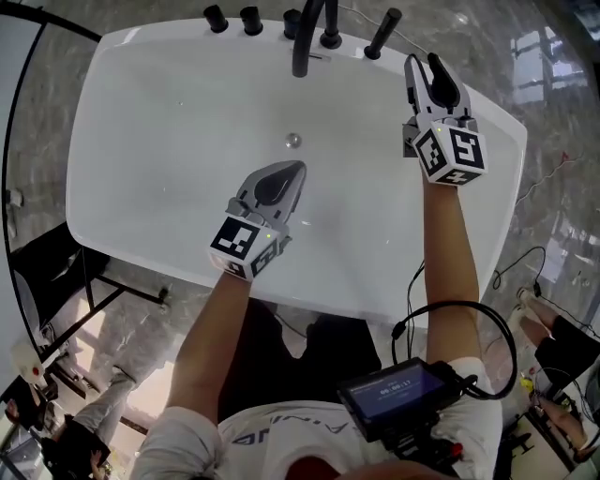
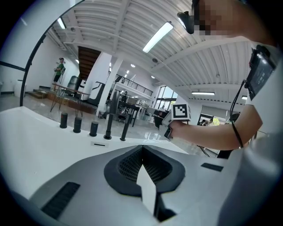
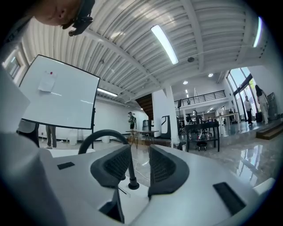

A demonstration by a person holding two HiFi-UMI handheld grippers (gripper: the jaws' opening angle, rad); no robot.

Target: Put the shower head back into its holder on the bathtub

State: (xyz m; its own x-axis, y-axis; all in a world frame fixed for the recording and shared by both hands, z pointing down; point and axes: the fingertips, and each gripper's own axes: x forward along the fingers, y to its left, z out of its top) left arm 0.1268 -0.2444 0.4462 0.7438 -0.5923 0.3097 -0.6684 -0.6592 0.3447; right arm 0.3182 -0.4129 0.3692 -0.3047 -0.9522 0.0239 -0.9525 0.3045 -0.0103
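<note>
- White bathtub (image 1: 178, 122) fills most of the head view, and we stand at its near rim with a forearm reaching over it on each side.
- Along the far rim runs a row of black fittings: three short knobs (image 1: 250, 19), a curved spout (image 1: 306, 42) and, at the right end, the slim black shower head (image 1: 384, 33).
- The shower head stands tilted in its holder (image 3: 133, 185), its foot seated on the rim.
- Our right gripper (image 1: 422, 62) is above the far right part of the tub, near the shower head but apart from it.
- Its fingers (image 3: 164, 167) stand narrowly parted and press on nothing.
- The right gripper view shows the shower head through that gap. It seems to stand beyond the tips rather than between them, though the wide lens makes this hard to judge.
- Our left gripper (image 1: 294, 171) is over the middle of the basin, just short of the drain (image 1: 293, 141).
- Its fingers are brought together with nothing between them, as the left gripper view shows plainly.
- In that same view the row of fittings stands well ahead on the rim, and the right gripper's marker cube sits off to the right.
</note>
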